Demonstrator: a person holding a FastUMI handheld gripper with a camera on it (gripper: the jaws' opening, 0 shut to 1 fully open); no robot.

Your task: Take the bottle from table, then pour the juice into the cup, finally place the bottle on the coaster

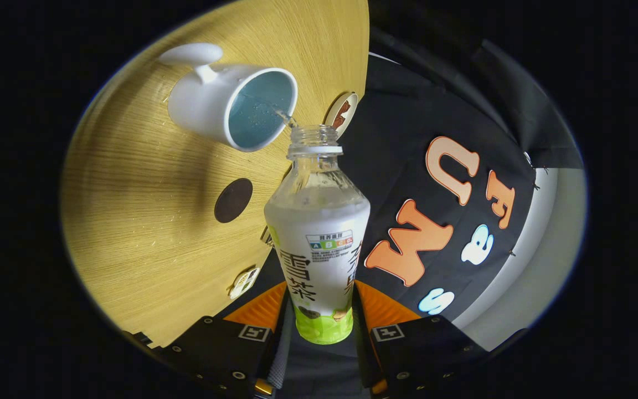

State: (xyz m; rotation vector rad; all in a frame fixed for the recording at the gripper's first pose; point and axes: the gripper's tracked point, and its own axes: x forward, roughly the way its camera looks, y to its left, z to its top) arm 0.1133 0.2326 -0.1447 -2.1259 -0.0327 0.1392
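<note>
My gripper (322,313) is shut on a clear uncapped bottle (319,233) with a white and green label, one finger on each side of its lower body. The whole view is rolled sideways, so the bottle lies tilted over the wooden table (147,221). Its open neck points at a white cup (230,102) with a blue inside and a handle on its far side. A thin stream of pale liquid runs from the neck over the cup's rim. A dark round coaster (233,200) lies on the table between the cup and my fingers, beside the bottle.
A round coaster with a brown picture (341,113) sits at the table's edge just past the bottle's neck. Another small patterned coaster (243,281) lies at the edge near my fingers. The booth's black cloth wall (407,144) stands beyond the table's edge.
</note>
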